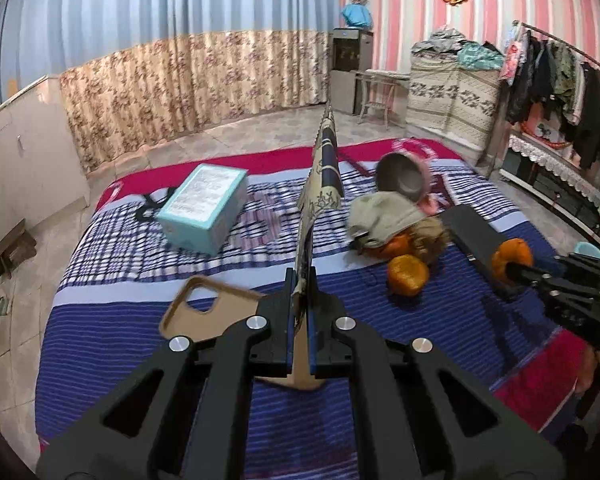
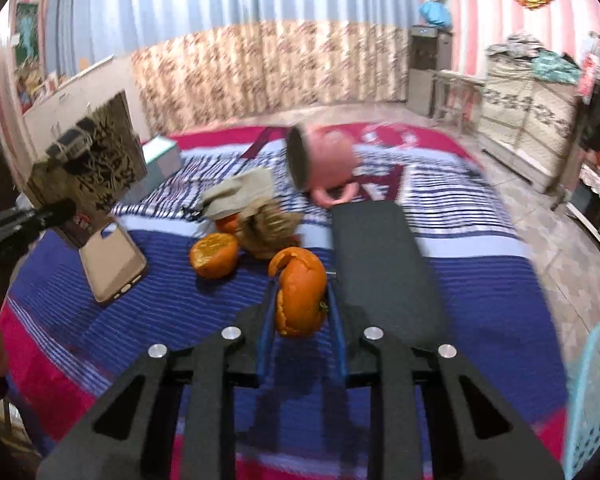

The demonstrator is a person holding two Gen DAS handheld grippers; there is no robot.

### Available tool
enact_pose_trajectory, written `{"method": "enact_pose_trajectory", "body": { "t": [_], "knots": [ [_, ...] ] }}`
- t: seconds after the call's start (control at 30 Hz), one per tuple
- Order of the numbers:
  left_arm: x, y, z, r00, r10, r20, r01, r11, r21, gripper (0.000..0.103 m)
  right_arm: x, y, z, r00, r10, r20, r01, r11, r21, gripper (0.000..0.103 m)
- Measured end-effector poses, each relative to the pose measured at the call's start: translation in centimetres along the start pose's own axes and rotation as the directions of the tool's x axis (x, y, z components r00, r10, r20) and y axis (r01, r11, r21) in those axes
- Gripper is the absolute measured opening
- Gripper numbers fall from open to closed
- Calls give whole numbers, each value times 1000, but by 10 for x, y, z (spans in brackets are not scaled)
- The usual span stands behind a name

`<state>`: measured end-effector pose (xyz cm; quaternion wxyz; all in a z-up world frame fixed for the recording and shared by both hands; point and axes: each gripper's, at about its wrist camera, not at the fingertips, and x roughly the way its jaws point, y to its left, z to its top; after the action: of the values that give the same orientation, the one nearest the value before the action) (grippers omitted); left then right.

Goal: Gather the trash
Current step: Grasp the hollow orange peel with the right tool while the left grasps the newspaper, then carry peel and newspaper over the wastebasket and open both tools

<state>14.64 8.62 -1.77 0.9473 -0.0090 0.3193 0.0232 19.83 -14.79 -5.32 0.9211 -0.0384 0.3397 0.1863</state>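
Observation:
My left gripper (image 1: 301, 280) is shut on the lower edge of a flat printed packet (image 1: 322, 176), which stands edge-on above the bed. In the right wrist view the same packet (image 2: 96, 156) hangs at the far left in the left gripper (image 2: 66, 208). My right gripper (image 2: 301, 286) is shut on a curled piece of orange peel (image 2: 300, 308), lifted off the blue striped bedspread (image 2: 180, 312). More orange peel (image 2: 214, 255) lies on the spread next to a brown fluffy clump (image 2: 268, 232). From the left wrist view the right gripper (image 1: 508, 270) shows at the right with its peel (image 1: 512, 256).
On the bed (image 1: 120, 320) lie a tan phone case (image 1: 204, 304), a teal box (image 1: 204, 208), a beige cap (image 1: 380, 212), a tipped pink mug (image 1: 404, 178) and a flat black case (image 2: 380, 248). A light-blue perforated basket (image 2: 592, 400) stands at the right edge. A clothes rack (image 1: 560, 80) lines the right wall.

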Motion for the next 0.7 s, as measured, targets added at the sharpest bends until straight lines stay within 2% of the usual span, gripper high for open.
{"method": "enact_pose_trajectory", "body": {
  "t": [0.13,0.33,0.53,0.7],
  "knots": [
    [-6,-31,4,999,-47,17,47,999,21,3,-40,-38,-8,996,-72,45,69,995,68,25],
    [-11,-96,12,991,-131,35,127,988,92,3,-82,-95,-24,974,-207,94,191,969,158,25],
    [-3,-167,16,973,-231,7,228,964,134,3,-124,-163,-38,930,-345,129,309,921,238,25],
    [4,-236,13,952,-306,-21,305,935,182,3,-155,-218,-56,879,-459,132,401,859,318,25]
  ]
}}
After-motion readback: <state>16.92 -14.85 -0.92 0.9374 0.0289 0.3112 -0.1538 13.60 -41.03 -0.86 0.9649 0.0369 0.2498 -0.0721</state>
